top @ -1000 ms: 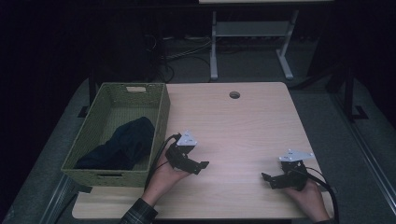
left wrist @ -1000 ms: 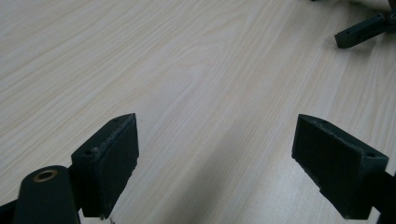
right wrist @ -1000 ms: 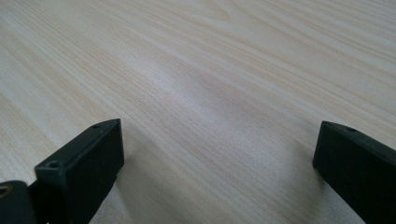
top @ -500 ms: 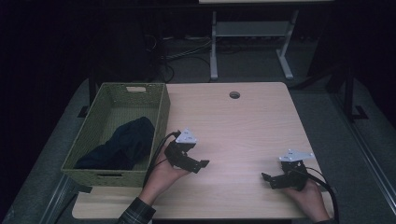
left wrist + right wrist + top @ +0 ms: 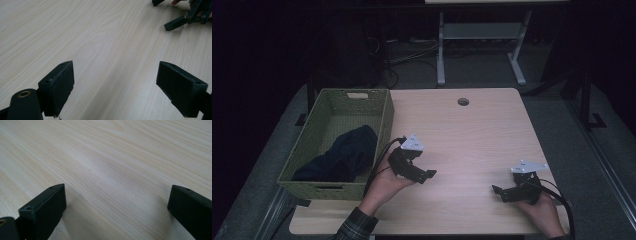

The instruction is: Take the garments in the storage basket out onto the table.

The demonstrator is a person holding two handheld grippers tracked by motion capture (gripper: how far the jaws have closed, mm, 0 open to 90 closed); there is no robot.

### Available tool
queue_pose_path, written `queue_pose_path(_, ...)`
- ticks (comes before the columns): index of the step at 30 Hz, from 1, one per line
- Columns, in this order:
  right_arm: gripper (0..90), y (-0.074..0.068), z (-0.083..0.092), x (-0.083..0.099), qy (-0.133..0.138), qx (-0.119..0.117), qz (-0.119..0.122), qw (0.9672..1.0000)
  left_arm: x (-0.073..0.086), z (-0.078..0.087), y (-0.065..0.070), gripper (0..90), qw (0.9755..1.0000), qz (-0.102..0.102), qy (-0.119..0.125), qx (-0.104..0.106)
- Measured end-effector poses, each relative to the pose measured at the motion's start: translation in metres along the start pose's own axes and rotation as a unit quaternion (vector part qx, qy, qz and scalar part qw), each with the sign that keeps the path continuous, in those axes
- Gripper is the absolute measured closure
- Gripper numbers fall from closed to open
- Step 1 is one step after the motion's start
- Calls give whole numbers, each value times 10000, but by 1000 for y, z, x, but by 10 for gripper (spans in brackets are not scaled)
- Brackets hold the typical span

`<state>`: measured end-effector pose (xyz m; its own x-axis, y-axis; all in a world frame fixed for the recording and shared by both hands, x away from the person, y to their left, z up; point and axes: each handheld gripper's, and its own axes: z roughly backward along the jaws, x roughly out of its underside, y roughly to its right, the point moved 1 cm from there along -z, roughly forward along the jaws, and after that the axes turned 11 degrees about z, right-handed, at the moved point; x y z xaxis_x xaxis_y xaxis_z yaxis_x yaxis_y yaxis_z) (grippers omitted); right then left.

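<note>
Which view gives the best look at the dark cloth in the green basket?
The high view: the dark cloth lies bunched on the floor of the green basket, seen from above. The left gripper view and right gripper view face bare wooden table, away from the basket.

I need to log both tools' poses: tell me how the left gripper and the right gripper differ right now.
The left gripper sits beside the green basket and aims rightward; the right gripper sits near the table's right front corner and aims leftward. The left gripper is farther from the front edge. Both are open, empty, over bare wood.
</note>
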<state>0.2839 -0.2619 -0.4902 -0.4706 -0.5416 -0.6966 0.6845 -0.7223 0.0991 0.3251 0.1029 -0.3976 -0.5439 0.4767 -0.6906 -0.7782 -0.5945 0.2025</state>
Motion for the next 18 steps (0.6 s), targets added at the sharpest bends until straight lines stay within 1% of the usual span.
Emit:
queue_pose_path(5, 15, 0, 0, 0, -5, -4, -7, 10000, -3, 3, 0, 143, 9999, -68, -108, -44)
queue_pose_path(11, 15, 0, 0, 0, -4, -4, -7, 10000, -8, 10, -4, 143, 9999, -33, -128, -56)
queue_pose_path(13, 15, 0, 0, 0, -2, -4, -3, 10000, -10, 12, -5, 143, 9999, -33, -119, -49)
queue_pose_path(14, 15, 0, 0, 0, -1, -1, 1, 10000, -11, 14, -6, 143, 9999, 13, -120, -4)
queue_pose_path(18, 15, 0, 0, 0, -5, -1, -8, 10000, -14, 17, -7, 143, 9999, 18, -126, 3)
